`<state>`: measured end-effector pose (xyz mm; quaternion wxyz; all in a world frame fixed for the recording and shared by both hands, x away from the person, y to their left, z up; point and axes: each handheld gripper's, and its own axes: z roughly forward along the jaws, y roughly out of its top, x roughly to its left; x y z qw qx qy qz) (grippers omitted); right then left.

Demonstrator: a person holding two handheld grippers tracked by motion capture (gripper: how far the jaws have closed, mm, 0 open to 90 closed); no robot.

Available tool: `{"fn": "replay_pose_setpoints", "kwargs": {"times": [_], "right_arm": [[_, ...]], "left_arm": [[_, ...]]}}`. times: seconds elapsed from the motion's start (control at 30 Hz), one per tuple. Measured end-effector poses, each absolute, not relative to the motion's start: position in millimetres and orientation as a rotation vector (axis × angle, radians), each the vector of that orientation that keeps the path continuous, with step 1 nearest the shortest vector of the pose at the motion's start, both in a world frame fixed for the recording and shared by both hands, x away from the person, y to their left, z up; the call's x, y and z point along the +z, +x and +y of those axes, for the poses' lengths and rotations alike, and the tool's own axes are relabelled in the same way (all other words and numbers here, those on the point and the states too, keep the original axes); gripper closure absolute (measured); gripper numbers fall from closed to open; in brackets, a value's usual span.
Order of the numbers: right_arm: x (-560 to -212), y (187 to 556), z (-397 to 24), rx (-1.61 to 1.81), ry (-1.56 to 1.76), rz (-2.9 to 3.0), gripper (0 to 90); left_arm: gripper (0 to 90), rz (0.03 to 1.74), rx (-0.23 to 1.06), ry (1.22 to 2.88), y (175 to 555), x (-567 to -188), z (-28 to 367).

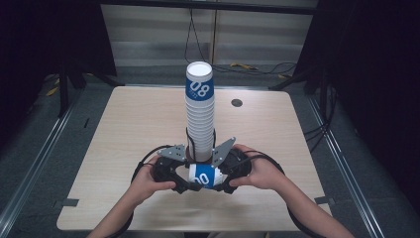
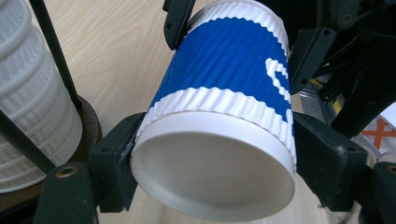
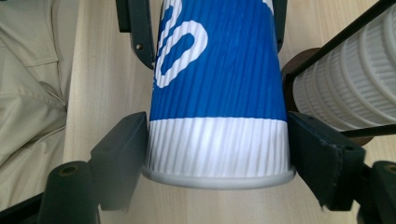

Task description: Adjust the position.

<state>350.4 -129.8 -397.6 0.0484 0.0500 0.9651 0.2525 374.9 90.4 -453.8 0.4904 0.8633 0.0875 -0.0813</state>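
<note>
A blue-and-white ribbed cup (image 1: 203, 176) lies sideways at the near middle of the worktop (image 1: 124, 129), just in front of the tall cup stack (image 1: 200, 111). The left hand-held gripper (image 1: 184, 182) clamps its base end, the right hand-held gripper (image 1: 223, 181) clamps its rim end.

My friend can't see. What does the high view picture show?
A blue and white paper cup lies sideways, clamped between the left gripper and right gripper, each held in a hand. Behind it, a tall stack of cups stands on the wooden table.
</note>
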Motion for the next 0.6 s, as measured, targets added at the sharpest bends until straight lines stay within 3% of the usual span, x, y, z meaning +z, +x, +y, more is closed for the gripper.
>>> {"fn": "replay_pose_setpoints", "kwargs": {"times": [0.6], "right_arm": [[-394,350,-129,0.766,0.119,2.935,22.5]], "left_arm": [[27.3,0.081,-0.143,2.284,379,-434,82]]}}
